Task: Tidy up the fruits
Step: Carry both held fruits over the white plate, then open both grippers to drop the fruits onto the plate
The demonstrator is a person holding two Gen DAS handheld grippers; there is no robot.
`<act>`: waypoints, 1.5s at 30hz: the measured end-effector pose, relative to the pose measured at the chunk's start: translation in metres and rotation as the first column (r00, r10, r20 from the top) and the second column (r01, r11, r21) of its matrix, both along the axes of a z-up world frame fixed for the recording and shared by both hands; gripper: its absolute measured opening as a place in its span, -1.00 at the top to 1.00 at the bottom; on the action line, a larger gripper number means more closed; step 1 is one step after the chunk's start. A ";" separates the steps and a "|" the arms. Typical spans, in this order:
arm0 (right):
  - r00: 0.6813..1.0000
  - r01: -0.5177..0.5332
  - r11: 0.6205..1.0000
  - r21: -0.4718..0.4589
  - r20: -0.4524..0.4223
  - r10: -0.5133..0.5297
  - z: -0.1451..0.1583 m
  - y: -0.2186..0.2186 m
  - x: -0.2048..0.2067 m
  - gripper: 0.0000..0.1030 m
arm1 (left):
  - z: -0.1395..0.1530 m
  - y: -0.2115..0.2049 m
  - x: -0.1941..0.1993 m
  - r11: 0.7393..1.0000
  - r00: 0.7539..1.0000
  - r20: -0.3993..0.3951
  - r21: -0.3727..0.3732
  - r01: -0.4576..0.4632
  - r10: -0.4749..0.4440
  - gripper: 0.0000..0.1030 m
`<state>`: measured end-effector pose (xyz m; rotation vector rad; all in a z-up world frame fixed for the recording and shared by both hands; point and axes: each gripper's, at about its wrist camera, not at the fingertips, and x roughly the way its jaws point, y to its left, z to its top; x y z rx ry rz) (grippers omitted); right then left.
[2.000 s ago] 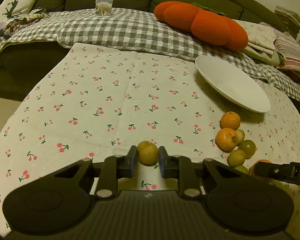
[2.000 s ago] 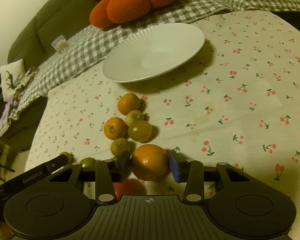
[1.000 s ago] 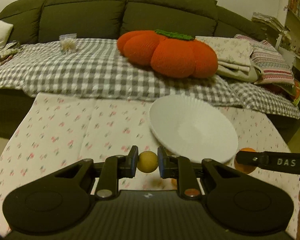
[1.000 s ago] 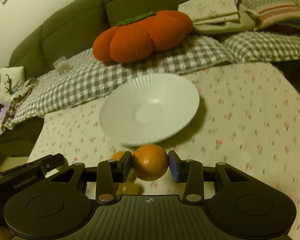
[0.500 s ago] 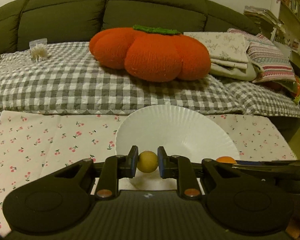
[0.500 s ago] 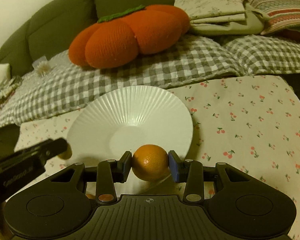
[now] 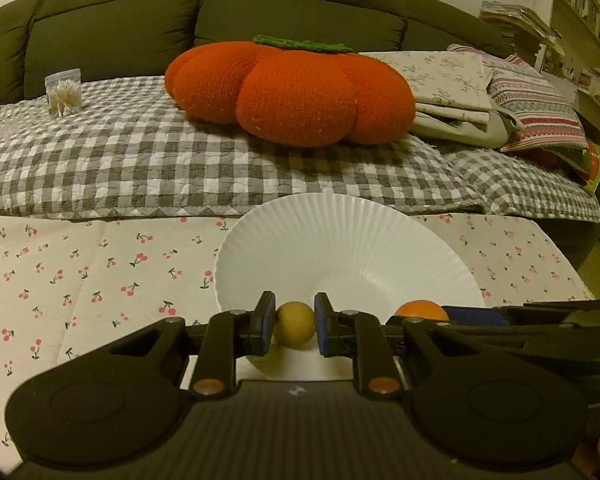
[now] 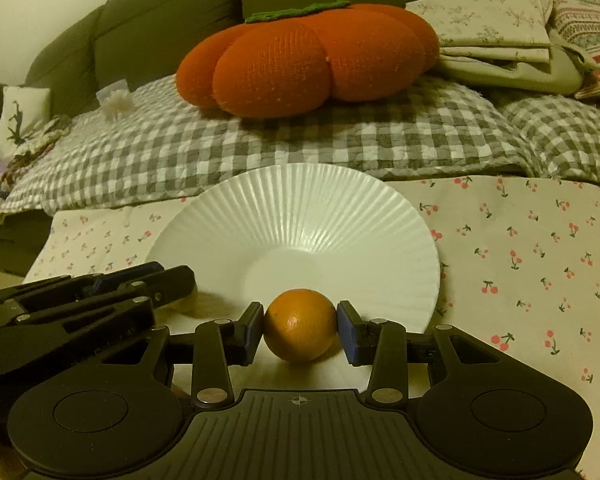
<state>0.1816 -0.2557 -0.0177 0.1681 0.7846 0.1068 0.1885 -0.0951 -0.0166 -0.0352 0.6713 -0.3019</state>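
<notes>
My left gripper (image 7: 294, 324) is shut on a small yellow-green fruit (image 7: 294, 325) and holds it low over the near part of the white ribbed plate (image 7: 340, 236). My right gripper (image 8: 300, 330) is around an orange (image 8: 300, 330) that rests on the plate (image 8: 300, 208); a small gap shows between the orange and the right pad. In the left wrist view the orange (image 7: 420, 310) and the right gripper show at the right. In the right wrist view the left gripper's fingers (image 8: 100, 284) lie at the left, over the plate's rim.
The plate sits on a cherry-print tablecloth (image 7: 80, 272). Behind it is a sofa with a grey checked blanket (image 7: 140, 160), an orange pumpkin cushion (image 7: 292, 88), folded linens (image 7: 460, 92) and a small jar of sticks (image 7: 64, 92). The other fruits are out of view.
Both grippers have moved forward and down over the plate with their fruits. The orange now rests on the plate and the right jaws have eased apart slightly.
</notes>
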 end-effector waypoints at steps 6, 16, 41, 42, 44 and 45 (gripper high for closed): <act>1.000 0.020 1.000 0.009 0.012 -0.020 0.007 -0.007 -0.005 0.04 | 0.005 0.006 -0.004 1.000 1.000 -0.002 -0.019 -0.011 0.011 0.26; 0.998 0.057 0.997 0.043 0.013 -0.057 0.027 -0.014 -0.023 -0.02 | 0.026 0.029 -0.023 0.999 0.999 0.002 -0.039 -0.036 0.036 -0.16; 0.998 0.060 0.994 0.093 -0.011 -0.059 0.077 0.001 -0.123 -0.31 | 0.051 0.112 -0.136 0.997 0.996 -0.050 0.022 -0.068 0.069 -0.51; 0.999 0.052 0.995 0.083 -0.014 -0.051 0.077 0.005 -0.127 -0.31 | 0.050 0.115 -0.145 0.997 0.997 -0.037 0.031 -0.068 0.069 -0.58; 0.999 0.038 0.997 0.065 -0.018 -0.037 0.079 0.014 -0.132 -0.32 | 0.046 0.119 -0.153 0.997 0.995 -0.057 0.040 -0.073 0.076 -0.60; 0.999 0.034 0.998 0.059 -0.021 -0.033 0.079 0.017 -0.134 -0.33 | 0.044 0.120 -0.155 0.997 0.995 -0.068 0.038 -0.070 0.073 -0.60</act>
